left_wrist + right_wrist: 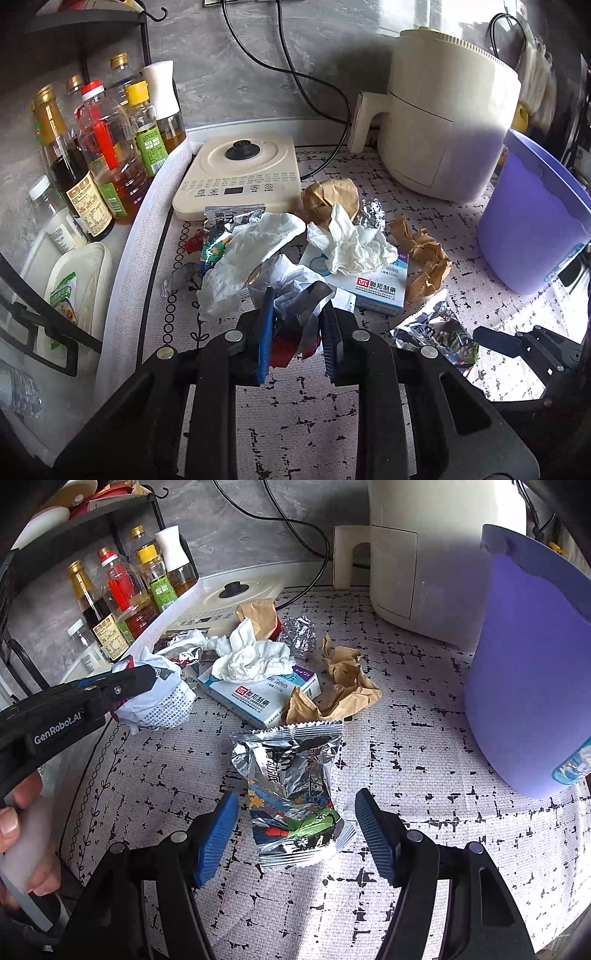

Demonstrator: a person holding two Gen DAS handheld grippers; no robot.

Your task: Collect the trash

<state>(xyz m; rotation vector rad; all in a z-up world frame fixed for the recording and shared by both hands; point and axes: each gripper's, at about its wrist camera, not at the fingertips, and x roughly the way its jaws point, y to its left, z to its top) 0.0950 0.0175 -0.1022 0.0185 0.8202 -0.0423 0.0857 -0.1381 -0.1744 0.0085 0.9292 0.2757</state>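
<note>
Silver wrapper (291, 797) between right-view pads (218, 834)

Right gripper (295, 827), jaws spread wide, straddles a silver foil snack wrapper (291, 797) lying on the patterned table mat (424, 775), pads clear of it. Beyond the wrapper lie crumpled brown paper (347, 686), a tablet box (255, 698) topped by white tissue (251, 657), and a foil ball (299, 633). Left of the wrapper, the left gripper (147, 681) pinches crumpled printed paper (162, 701); to its right stands a purple bin (528, 672).
</note>
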